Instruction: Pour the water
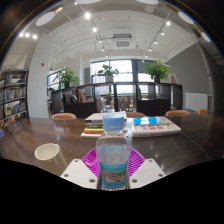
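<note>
A clear plastic water bottle [113, 150] with a blue cap and a blue-green label stands upright between my gripper's [113, 163] magenta pads [91, 160]. Both pads press on its sides, so the gripper is shut on the bottle. A white paper cup [47, 153] stands on the brown wooden table [170, 145] to the left of the fingers, a short way off. The bottle's base is hidden behind the fingers.
Books and papers [150, 125] lie on the table beyond the bottle. Chairs [64, 116] stand at the table's far side. Further back are potted plants [157, 70], large windows, and bookshelves [12, 95] on the left.
</note>
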{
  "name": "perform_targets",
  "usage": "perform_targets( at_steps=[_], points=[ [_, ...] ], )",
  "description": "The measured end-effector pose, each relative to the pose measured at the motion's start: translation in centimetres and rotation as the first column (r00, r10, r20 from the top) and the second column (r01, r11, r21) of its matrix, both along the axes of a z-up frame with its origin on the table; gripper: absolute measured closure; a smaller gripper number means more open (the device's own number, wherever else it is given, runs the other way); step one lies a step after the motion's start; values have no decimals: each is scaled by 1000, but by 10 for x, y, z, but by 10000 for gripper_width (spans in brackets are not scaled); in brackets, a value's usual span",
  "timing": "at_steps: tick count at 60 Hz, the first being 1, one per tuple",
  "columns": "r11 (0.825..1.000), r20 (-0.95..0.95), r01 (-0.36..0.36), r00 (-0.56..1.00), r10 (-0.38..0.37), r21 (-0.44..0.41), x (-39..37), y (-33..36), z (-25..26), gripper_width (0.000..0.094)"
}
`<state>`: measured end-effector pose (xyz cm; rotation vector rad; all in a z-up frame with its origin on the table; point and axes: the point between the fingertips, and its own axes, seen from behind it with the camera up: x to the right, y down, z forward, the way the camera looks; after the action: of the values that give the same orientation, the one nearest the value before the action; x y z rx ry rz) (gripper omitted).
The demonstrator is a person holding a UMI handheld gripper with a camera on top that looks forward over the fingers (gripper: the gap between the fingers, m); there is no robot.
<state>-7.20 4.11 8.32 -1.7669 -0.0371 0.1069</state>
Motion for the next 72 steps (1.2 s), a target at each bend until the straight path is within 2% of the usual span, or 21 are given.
perform_targets(
  at_steps=[6, 16, 18, 23, 26, 36, 52, 66, 72],
  points=[
    [1000, 17, 3, 1000, -3, 11, -2, -5, 2, 624],
    [1000, 22, 20, 1000, -20, -1, -2, -8, -5, 479],
    [999, 6, 29, 1000, -29, -31, -1, -10, -10, 407],
    [995, -24, 53, 998, -56, -90, 6, -19, -15, 143],
    [992, -33, 64, 997, -68, -108, 10, -27, -18, 74],
    [983, -61, 104, 992, -115, -149, 14, -75, -26, 91],
    [982, 56, 118, 992, -110, -145, -10, -153, -30, 89],
    [993, 20, 9, 1000, -7, -121, -48, -190, 9, 81],
    [995, 8, 11, 1000, -10, -101, -45, -197, 30, 84]
  ],
)
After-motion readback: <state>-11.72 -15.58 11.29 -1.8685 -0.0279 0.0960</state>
